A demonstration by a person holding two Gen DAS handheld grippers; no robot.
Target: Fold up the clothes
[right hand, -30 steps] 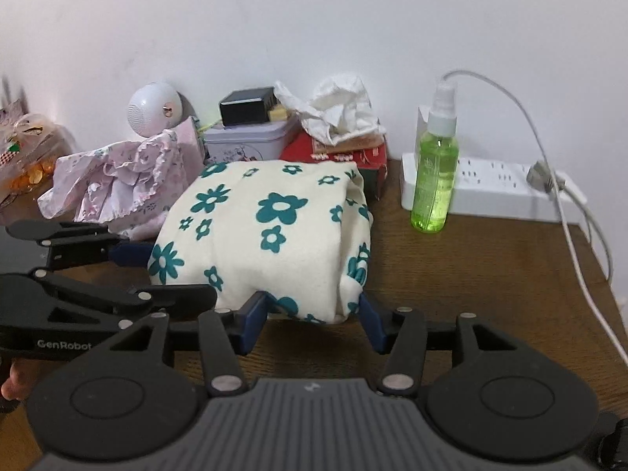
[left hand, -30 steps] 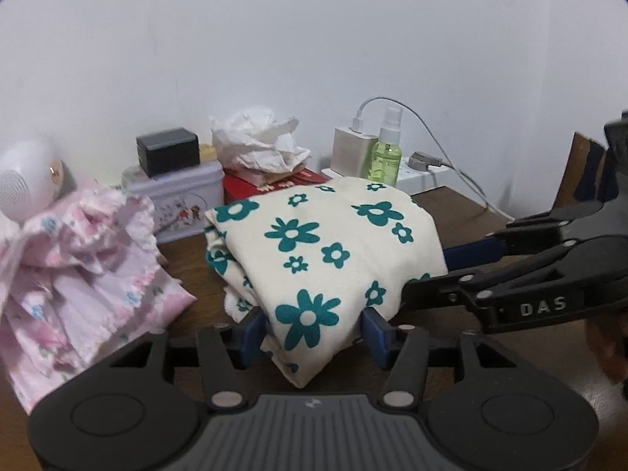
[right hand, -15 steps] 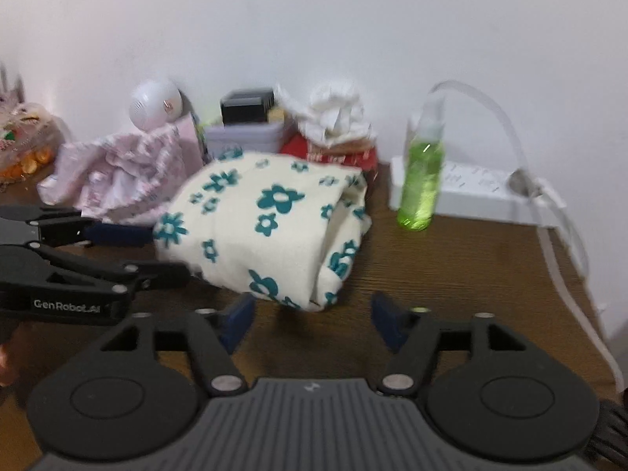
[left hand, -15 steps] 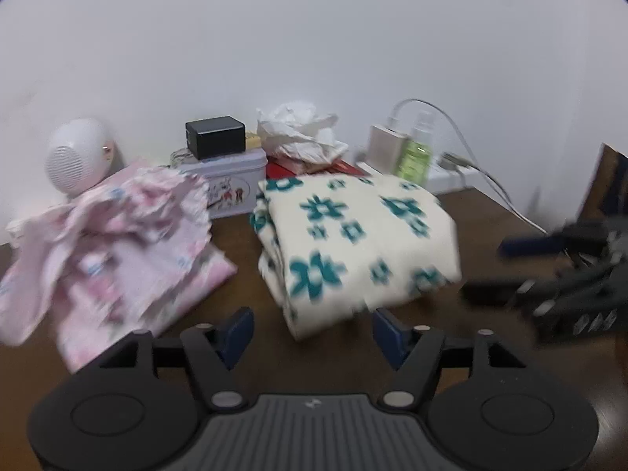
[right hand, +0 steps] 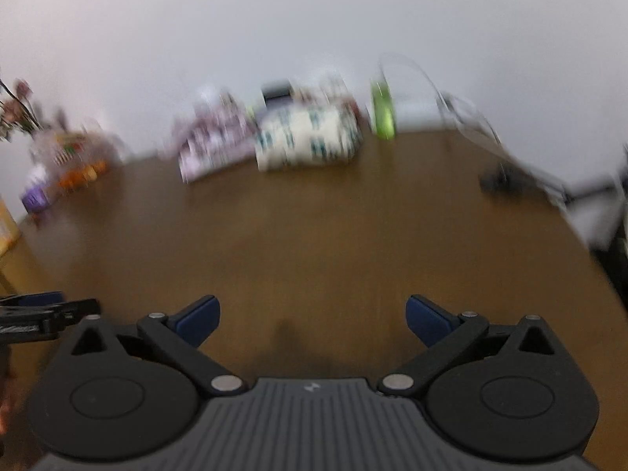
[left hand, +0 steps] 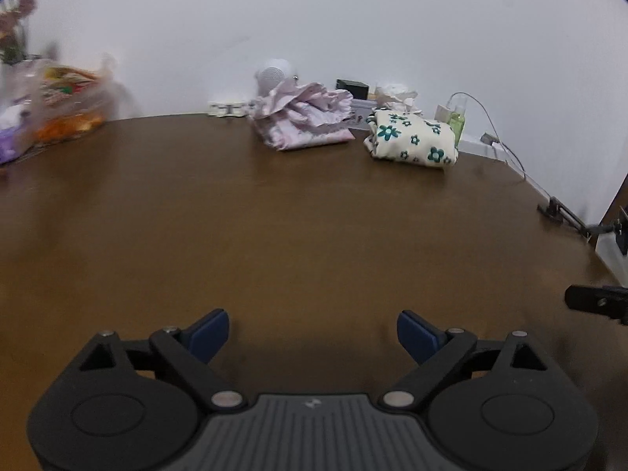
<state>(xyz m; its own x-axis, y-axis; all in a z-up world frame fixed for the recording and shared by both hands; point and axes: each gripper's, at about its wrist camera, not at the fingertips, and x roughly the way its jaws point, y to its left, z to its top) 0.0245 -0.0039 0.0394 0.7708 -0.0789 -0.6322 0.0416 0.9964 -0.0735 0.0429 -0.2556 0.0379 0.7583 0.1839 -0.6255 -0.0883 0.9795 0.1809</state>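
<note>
A folded cream garment with teal flowers [left hand: 412, 142] lies at the far right of the brown table [left hand: 274, 227], beside a folded pink floral garment [left hand: 306, 121]. Both also show, blurred, in the right wrist view: the cream garment [right hand: 306, 139] and the pink garment [right hand: 214, 145]. My left gripper [left hand: 313, 331] is open and empty, low over the near part of the table, far from the clothes. My right gripper [right hand: 312, 320] is open and empty, also near the front. Its tip shows at the right edge of the left wrist view [left hand: 596, 302].
Along the back wall stand a white round speaker [left hand: 272, 74], a tin with a black box [left hand: 353, 86], crumpled tissue [left hand: 394, 92], a green spray bottle [left hand: 457, 121], a power strip with a cable [left hand: 494, 143]. Snack bags [left hand: 59, 106] sit at the far left.
Both grippers let go of the folded cream garment, opened wide and pulled back toward the near edge of the table. The garment stays by the back wall.
</note>
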